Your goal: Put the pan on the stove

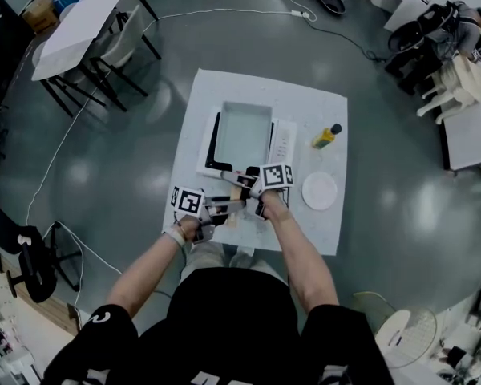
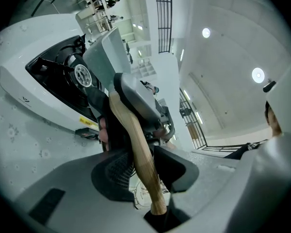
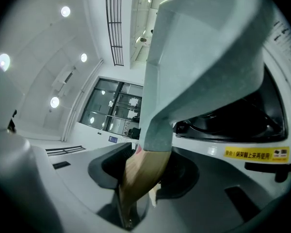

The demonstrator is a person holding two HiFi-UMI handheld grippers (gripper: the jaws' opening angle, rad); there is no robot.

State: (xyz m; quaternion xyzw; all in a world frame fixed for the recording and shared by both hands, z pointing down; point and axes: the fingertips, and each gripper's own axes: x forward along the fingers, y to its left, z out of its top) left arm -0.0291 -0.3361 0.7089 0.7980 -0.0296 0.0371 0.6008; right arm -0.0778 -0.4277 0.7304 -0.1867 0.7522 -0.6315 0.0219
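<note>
The grey rectangular pan (image 1: pixel 243 133) is over the black-topped stove (image 1: pixel 213 144), covering most of its top. Its wooden handle (image 2: pixel 141 154) sticks out past the stove's near edge, toward the person. In the gripper views the pan tilts above the glass, and I cannot tell whether its base touches the stove.

Both tongs have the handle. The left tongs (image 2: pixel 144 171) are clamped on it with the pads set wide, at its outer end. The right tongs (image 3: pixel 145 171) are closed on it nearer the stove, close to where wood meets pan.

The stove sits mid-counter (image 1: pixel 216 87) on a white cloth. A yellow bottle (image 1: pixel 325 137) stands right of the stove, and a white plate (image 1: pixel 319 191) lies right of its near corner.
</note>
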